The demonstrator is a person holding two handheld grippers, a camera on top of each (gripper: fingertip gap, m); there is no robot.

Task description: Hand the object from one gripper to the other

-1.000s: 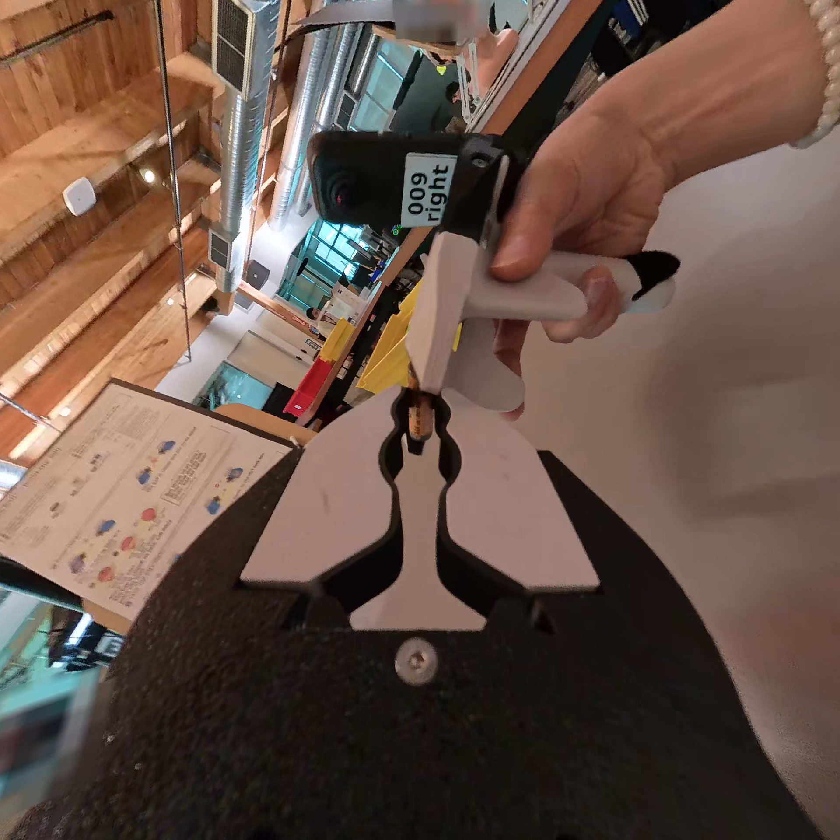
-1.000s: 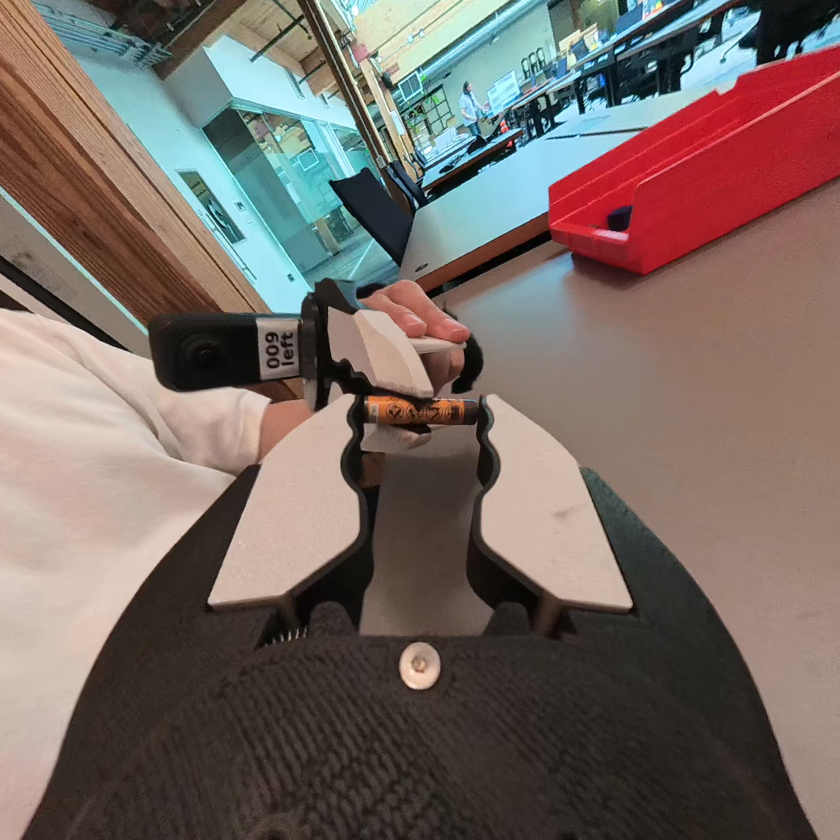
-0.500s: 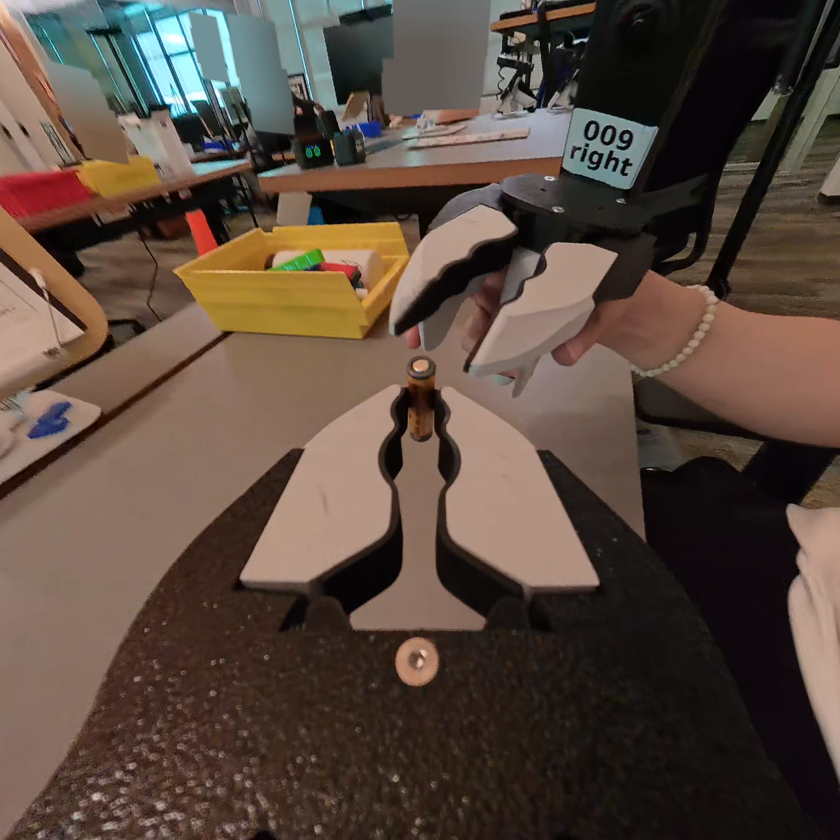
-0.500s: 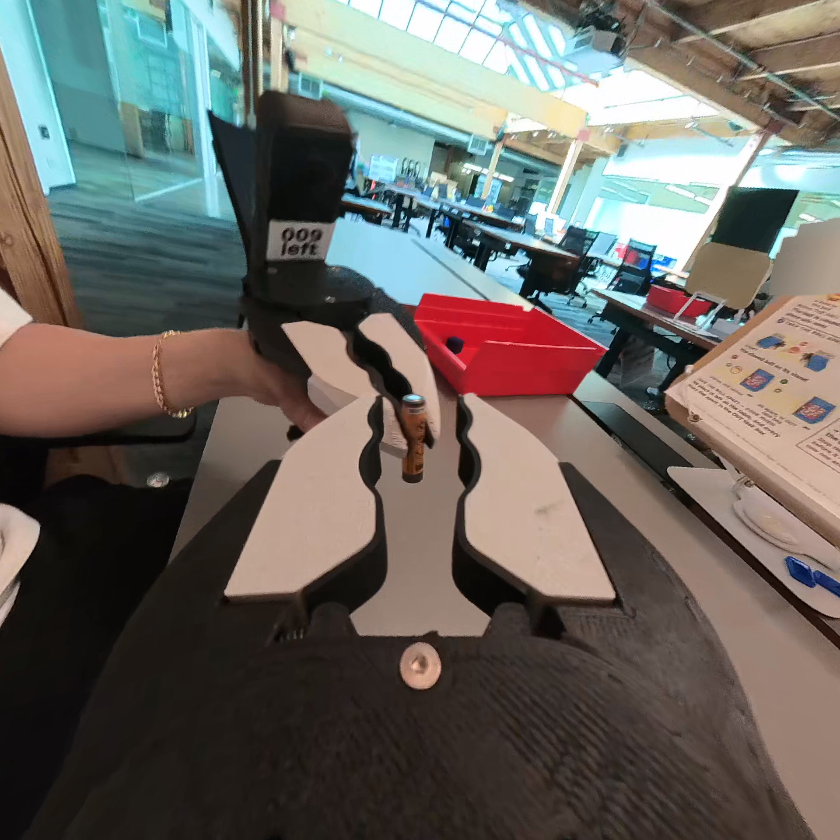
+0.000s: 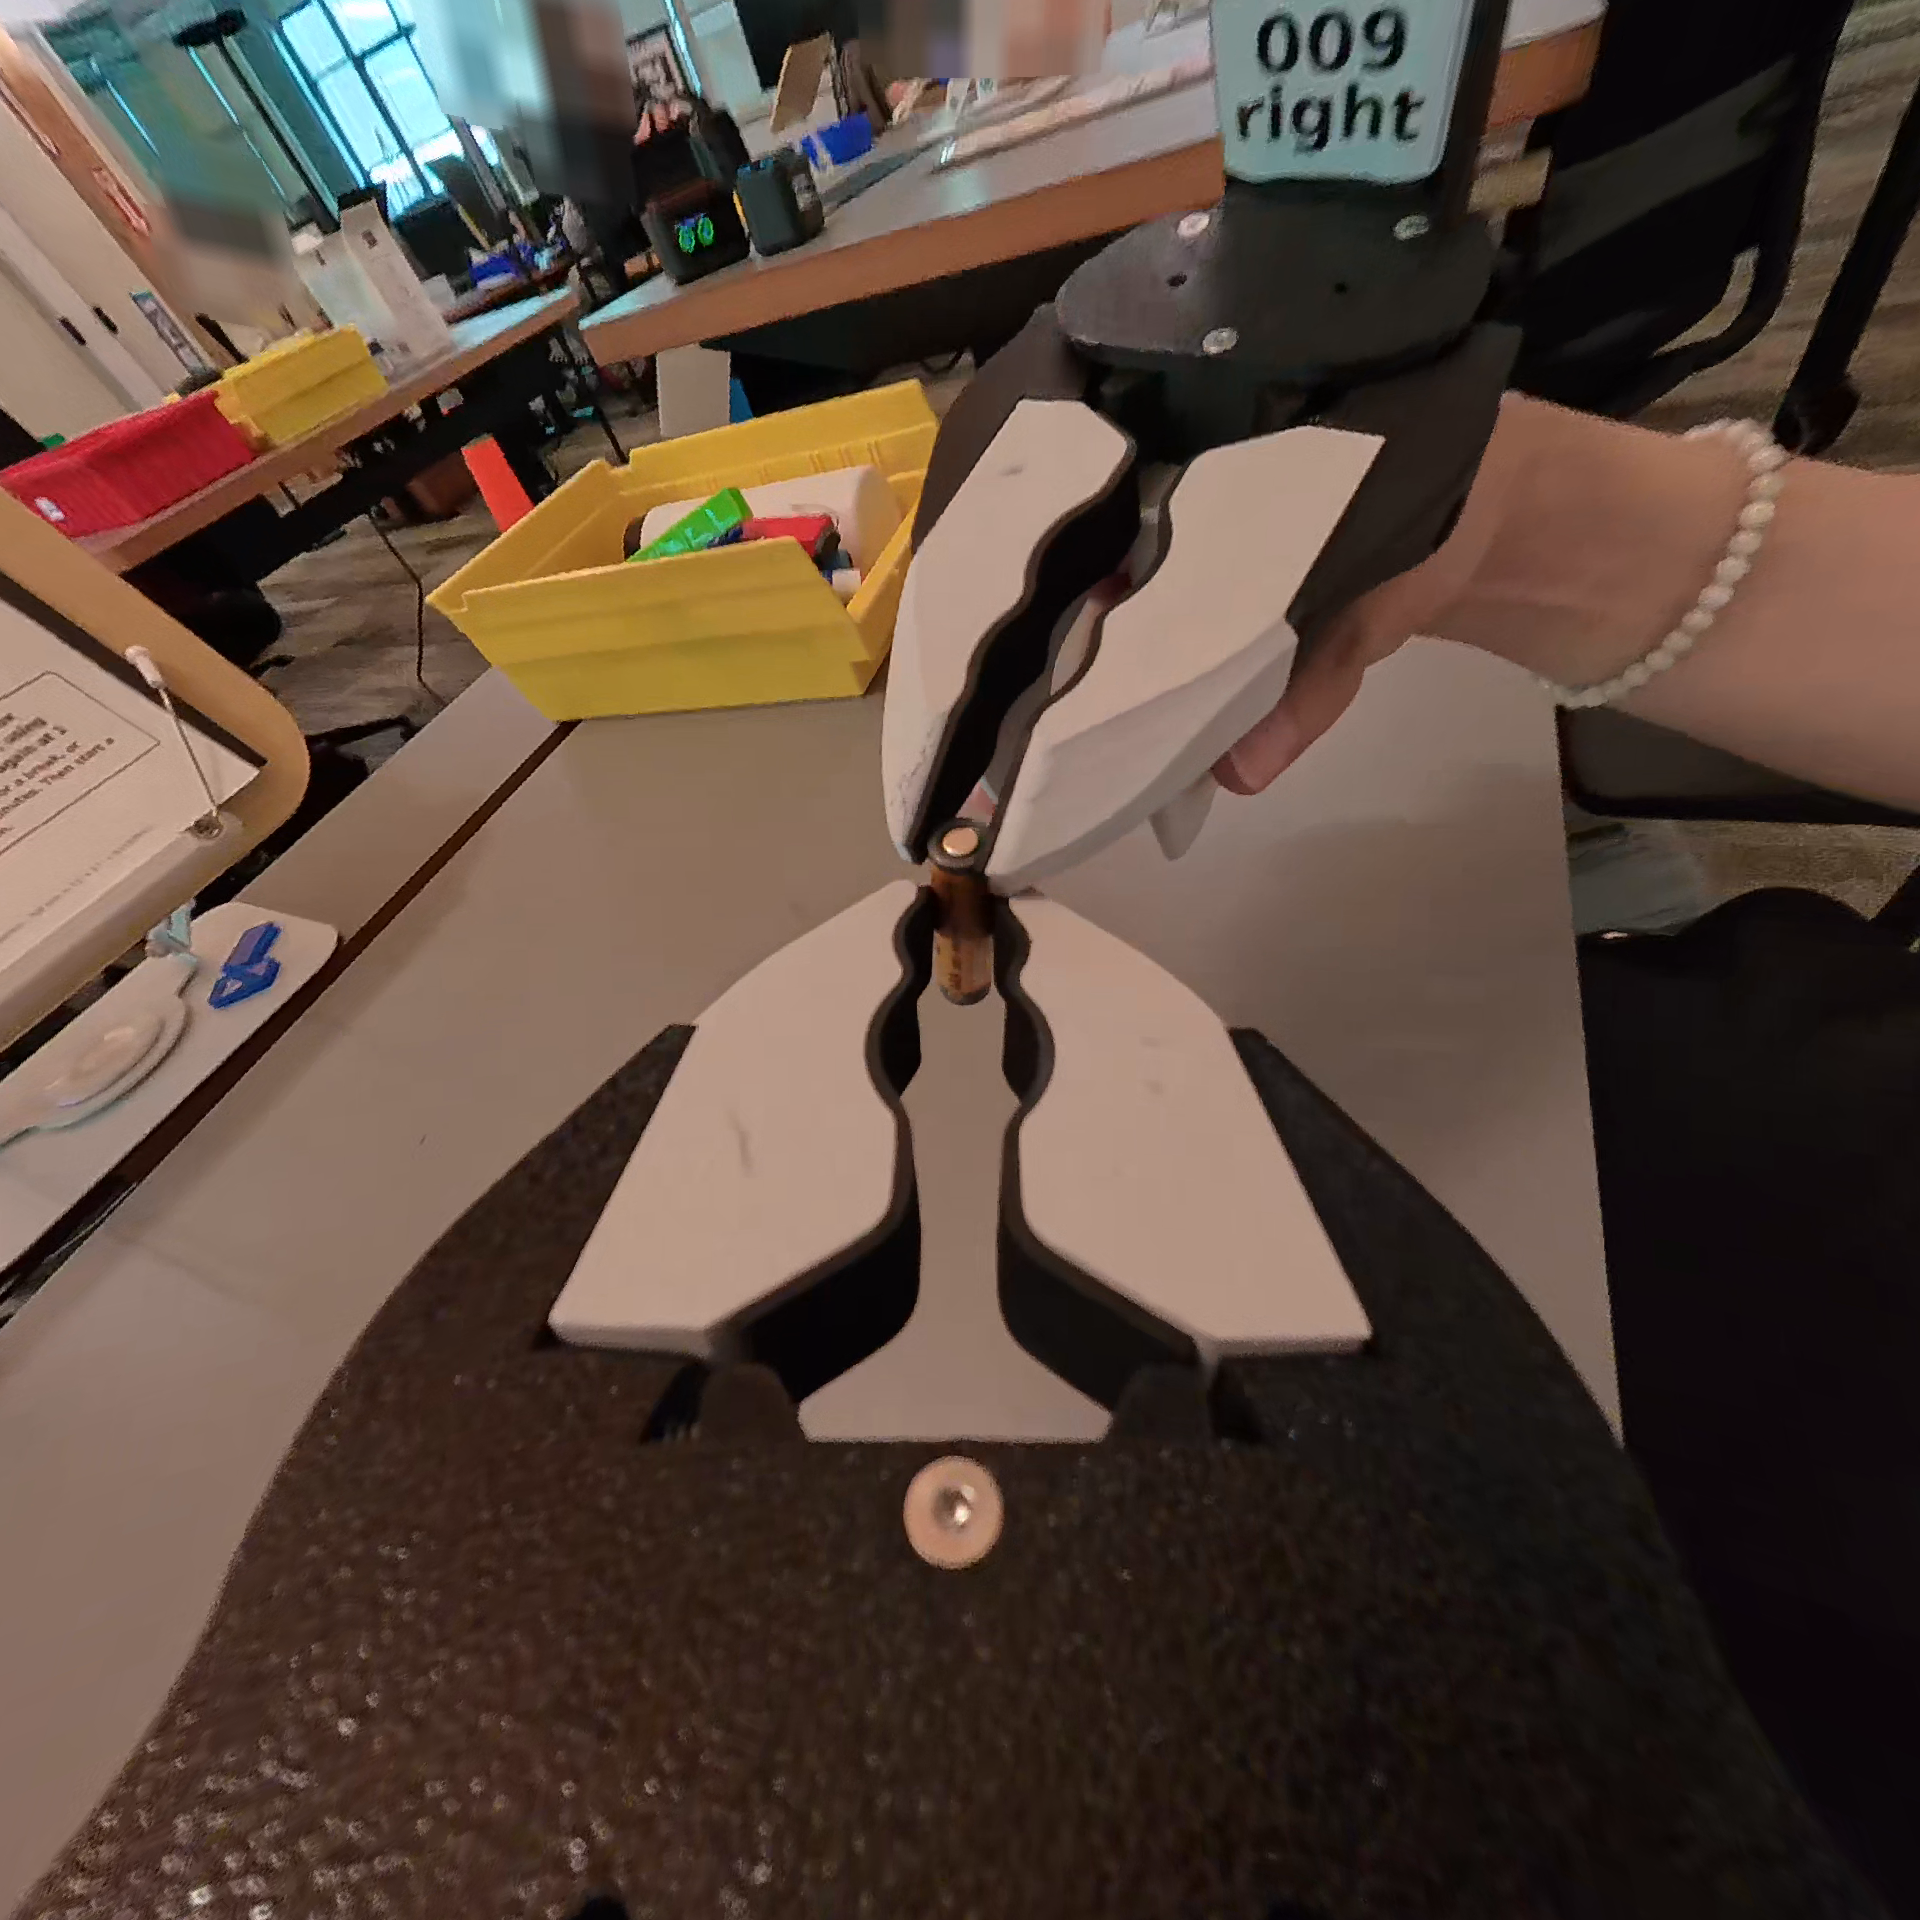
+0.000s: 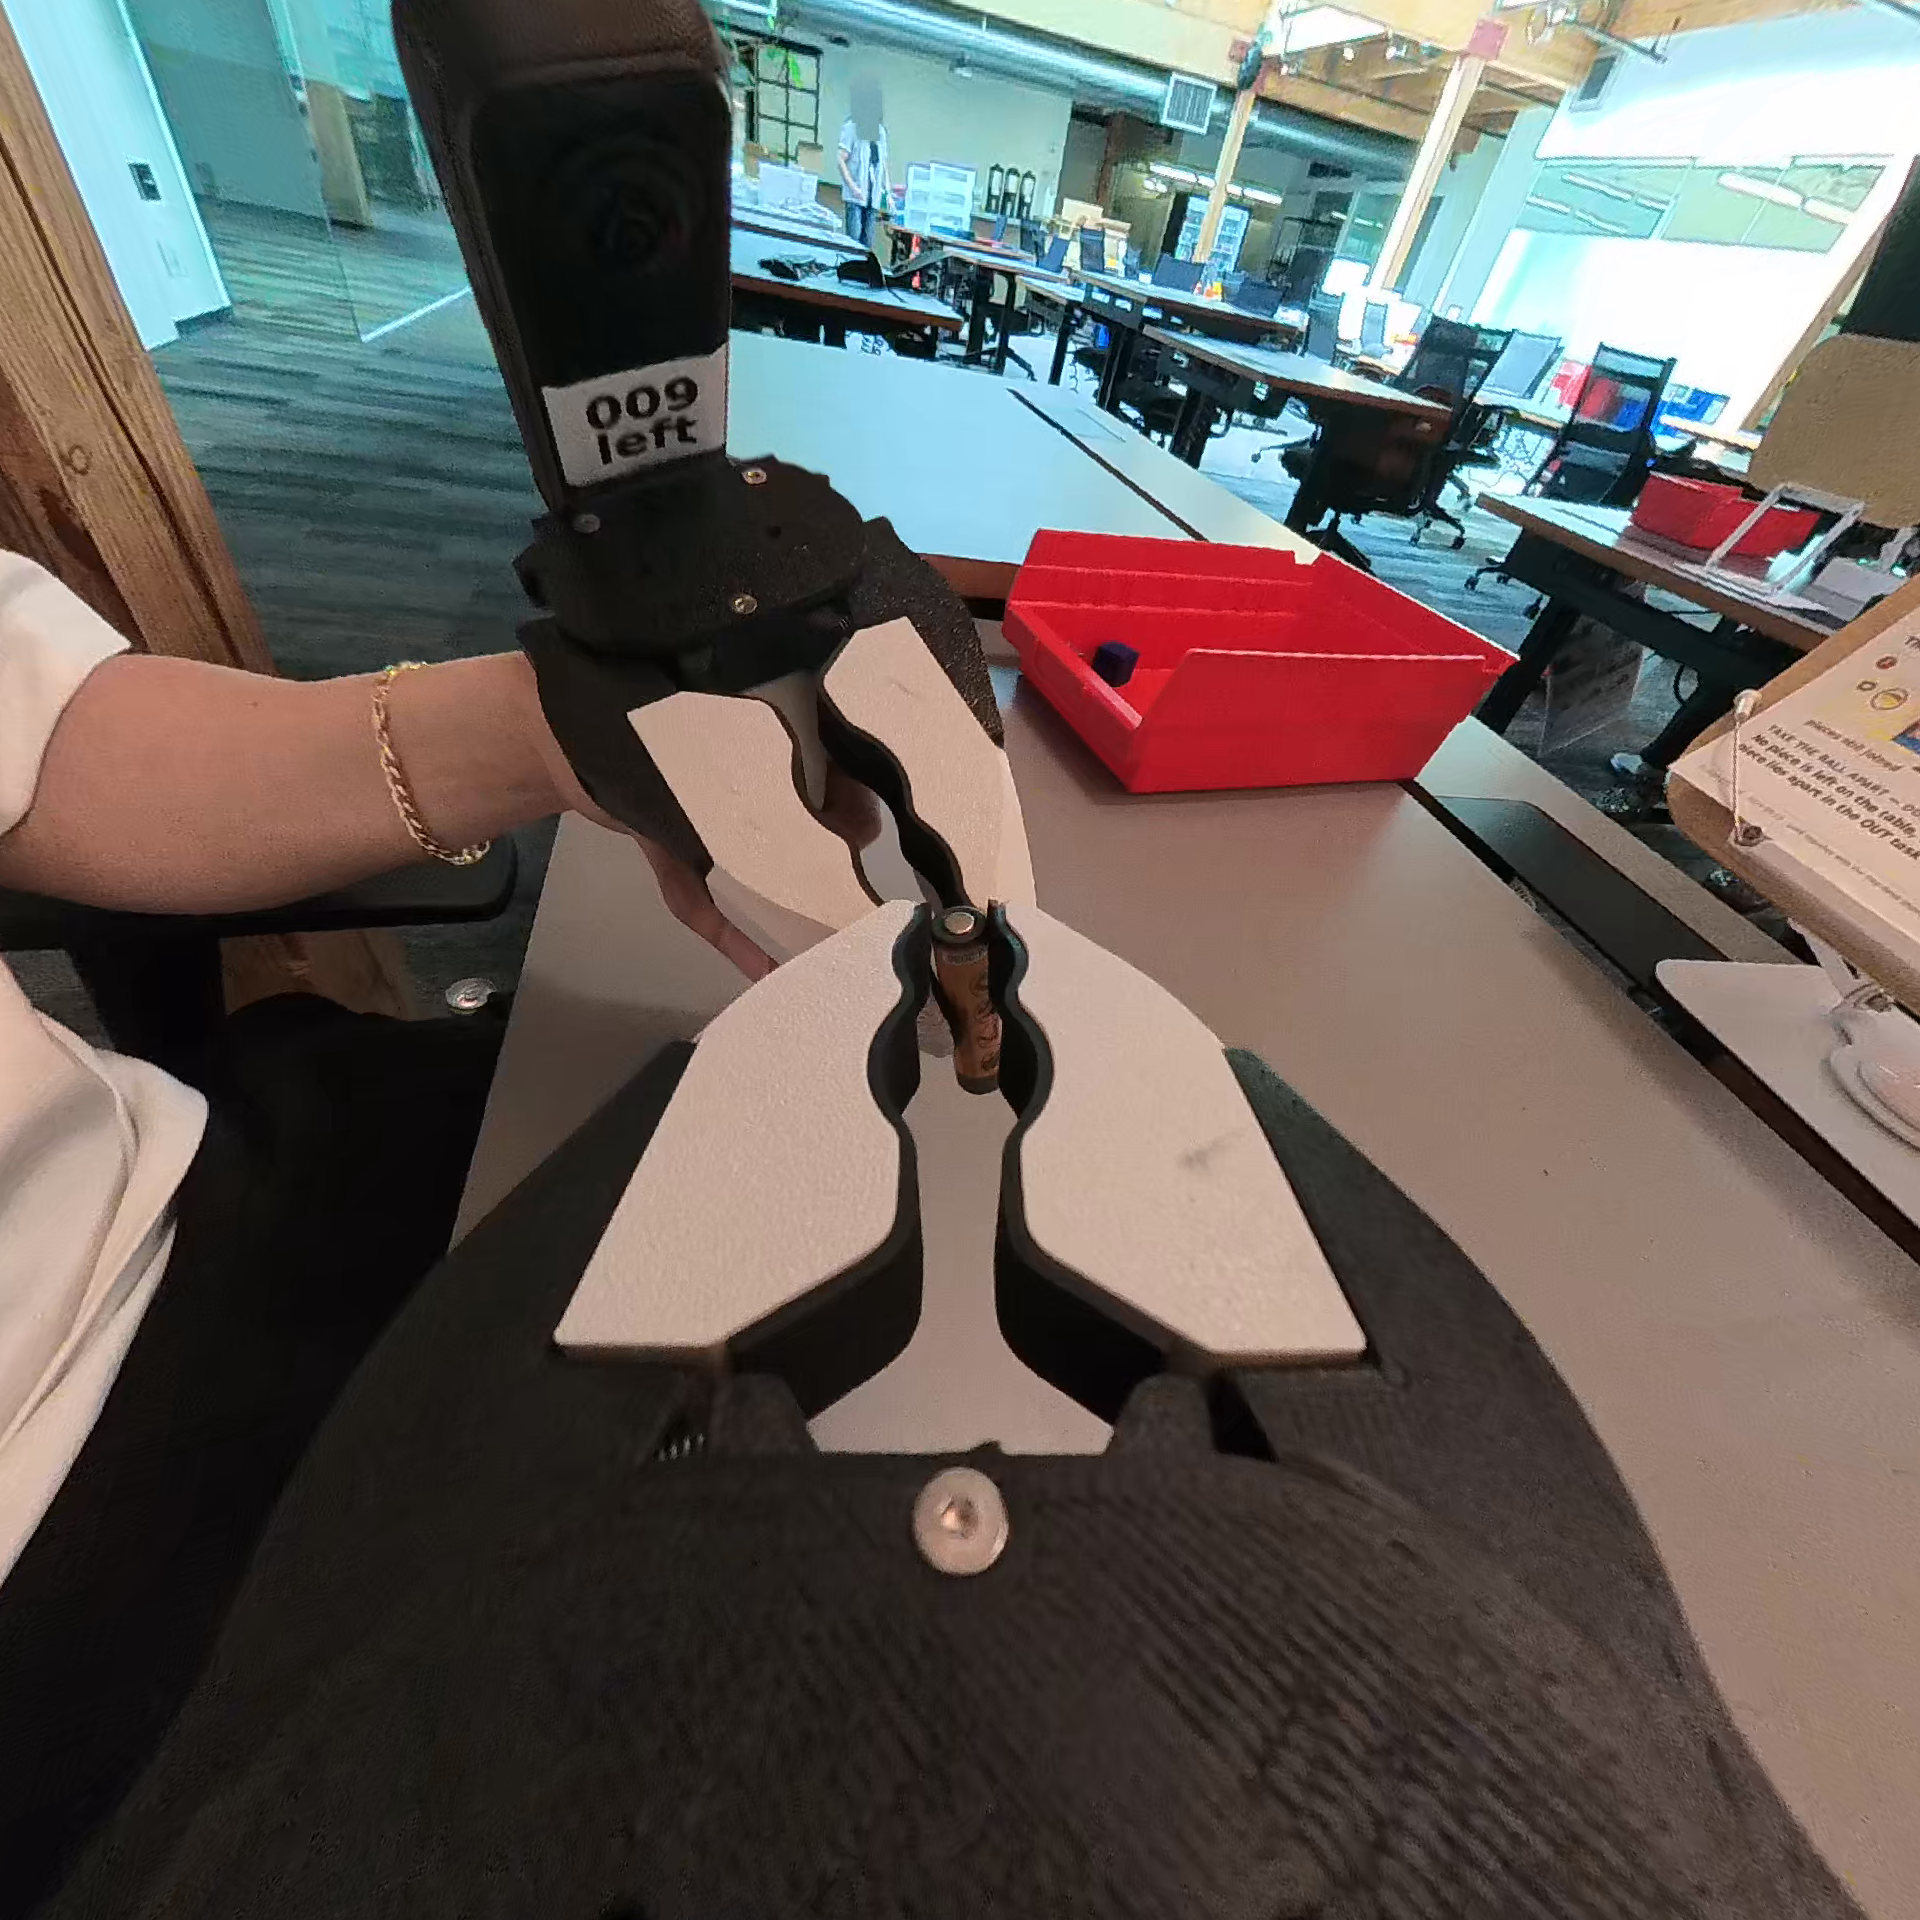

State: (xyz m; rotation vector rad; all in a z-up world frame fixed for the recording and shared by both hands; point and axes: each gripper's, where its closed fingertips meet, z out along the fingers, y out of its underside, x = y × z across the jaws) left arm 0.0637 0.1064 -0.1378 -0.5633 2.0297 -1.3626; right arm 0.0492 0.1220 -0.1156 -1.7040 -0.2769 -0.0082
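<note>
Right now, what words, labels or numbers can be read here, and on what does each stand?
I will not quote writing; its bearers:
White sticker on the right tool: legible print.
Matching white sticker on the left tool: legible print.
Orange-brown cylindrical battery: markings too small.
White instruction sheet on a wooden board: partly cut off.

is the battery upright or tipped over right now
Upright: the slim orange-brown battery stands on end, its silver cap up, pinched between the tips of both claws above the grey table.

I see an open office: rows of desks (image 6: 1226, 312) and chairs (image 6: 1455, 405) upper right, wooden wall (image 6: 62, 436) at left, bright windows (image 6: 1704, 270) far right.
</note>
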